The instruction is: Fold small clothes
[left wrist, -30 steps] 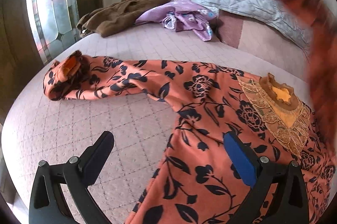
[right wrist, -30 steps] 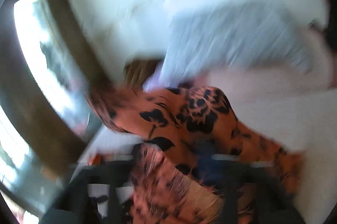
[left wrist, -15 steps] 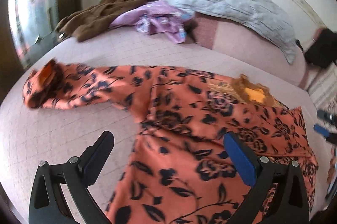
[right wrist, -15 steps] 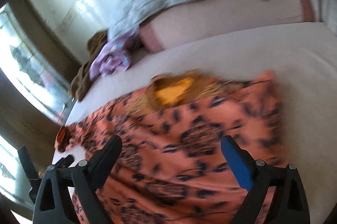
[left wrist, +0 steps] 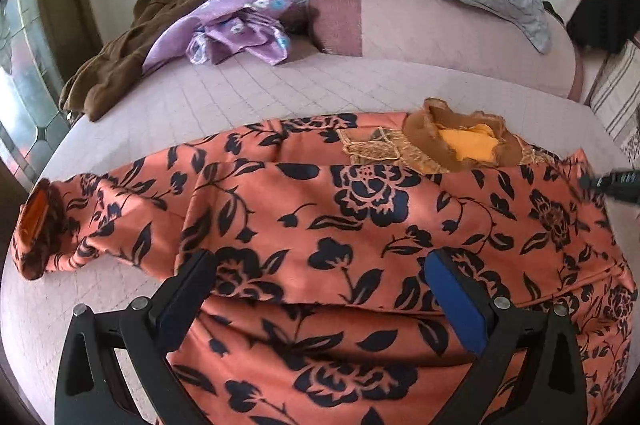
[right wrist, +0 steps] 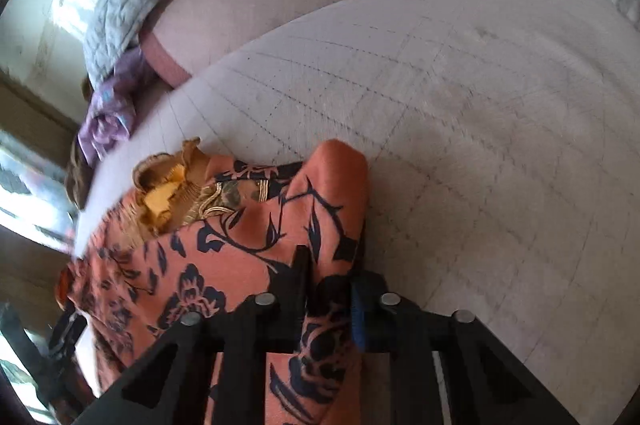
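Orange cloth with dark flowers fills most of what you see: the small dress (left wrist: pixel 360 225) lies spread on the pale quilted bed (left wrist: pixel 280 89). A second ago one sleeve was up in the air on your right side. Now it is down, folded over the body of the dress. That looks like the first fold done, with the long sleeve (left wrist: pixel 100 209) on the other side still stretched out and waiting.

Your right gripper (right wrist: pixel 328 289) has just been closing, and its fingers now pinch the dress edge tight. Your left gripper (left wrist: pixel 320 285) hangs over the dress with its fingers wide apart, holding nothing.

Only the left view shows the long sleeve, the brown cloth (left wrist: pixel 132 41) and the purple cloth (left wrist: pixel 232 25) far back. Only the right view shows the pinch up close.
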### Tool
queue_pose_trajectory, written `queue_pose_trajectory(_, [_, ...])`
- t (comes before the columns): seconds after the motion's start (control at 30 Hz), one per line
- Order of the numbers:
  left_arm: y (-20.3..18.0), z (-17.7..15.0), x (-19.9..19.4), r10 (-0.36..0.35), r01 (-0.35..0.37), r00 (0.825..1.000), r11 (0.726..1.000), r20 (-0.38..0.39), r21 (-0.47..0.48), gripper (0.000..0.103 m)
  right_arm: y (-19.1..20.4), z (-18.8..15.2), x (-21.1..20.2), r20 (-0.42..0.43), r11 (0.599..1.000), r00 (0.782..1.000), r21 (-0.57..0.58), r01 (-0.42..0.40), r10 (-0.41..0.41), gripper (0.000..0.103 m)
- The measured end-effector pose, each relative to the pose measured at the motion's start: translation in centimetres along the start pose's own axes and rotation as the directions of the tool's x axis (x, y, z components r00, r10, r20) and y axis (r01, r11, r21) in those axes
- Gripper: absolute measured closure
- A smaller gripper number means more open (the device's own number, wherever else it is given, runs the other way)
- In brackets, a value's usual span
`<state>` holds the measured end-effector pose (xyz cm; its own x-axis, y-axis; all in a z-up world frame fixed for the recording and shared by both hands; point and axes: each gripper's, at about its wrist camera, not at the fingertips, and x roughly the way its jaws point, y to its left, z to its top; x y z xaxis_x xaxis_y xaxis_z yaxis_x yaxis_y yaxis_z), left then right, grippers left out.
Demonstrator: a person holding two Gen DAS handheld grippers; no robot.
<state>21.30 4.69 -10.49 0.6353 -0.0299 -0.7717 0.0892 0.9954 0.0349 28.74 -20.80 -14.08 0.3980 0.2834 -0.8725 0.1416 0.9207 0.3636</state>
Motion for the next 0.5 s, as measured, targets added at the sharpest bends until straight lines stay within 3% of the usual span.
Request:
queue_pose_trajectory(0.07, [-0.5, 0.3, -0.6, -0.009, 0.009, 0.999, 1.0, 0.039, 0.005, 0.0, -0.9, 0.4, -2.0, 0.068, 1.0, 0.998, -0.011, 0.016, -0.015, 0.096])
queue_pose_trajectory(0.13, [-1.3, 0.5, -0.4, -0.016, 0.015, 0.999, 1.0, 0.049, 0.011, 0.0, -3.5, 1.4, -3.6, 0.138, 0.994, 0.986, 0.059, 0.087, -0.094, 0.1])
queue_pose_trajectory(0.2, [-2.3, 0.3, 1.1, -0.017, 0.017, 1.0, 0.999, 0.006, 0.029, 0.0, -6.2, 1.8, -3.2, 0.104, 0.983, 0.985, 0.137, 0.121, -0.136, 0.095])
queue_pose_trajectory(0.27, [-2.8, -0.1, 2.2, -0.004, 0.006, 0.999, 0.999, -0.037, 0.05, 0.0, -8.0, 0.9, -3.2, 0.084, 0.972, 0.992, 0.223, 0.07, -0.091, 0.095])
queue_pose_trajectory(0.33, [-2.9, -0.7, 2.0, -0.003, 0.005, 0.999, 0.998, -0.034, 0.059, 0.0, -8.1, -0.7, -4.6, 0.133, 0.965, 0.991, 0.262, -0.01, -0.026, 0.092])
queue_pose_trajectory(0.4, [-2.6, -0.9, 0.7, -0.016, 0.016, 1.0, 0.999, -0.005, 0.05, 0.0, -7.3, -2.9, -5.9, 0.152, 0.962, 0.987, 0.261, -0.081, 0.042, 0.044])
queue_pose_trajectory(0.43, [-2.4, -0.9, 0.1, -0.019, 0.019, 1.0, 0.999, 0.006, 0.047, 0.0, -6.5, -4.0, -6.2, 0.145, 0.962, 0.988, 0.254, -0.096, 0.06, 0.0])
queue_pose_trajectory(0.5, [-2.0, -0.9, -0.8, -0.018, 0.017, 1.0, 0.999, 0.023, 0.043, 0.0, -5.0, -5.7, -6.5, 0.134, 0.964, 0.987, 0.237, -0.123, 0.093, 0.0])
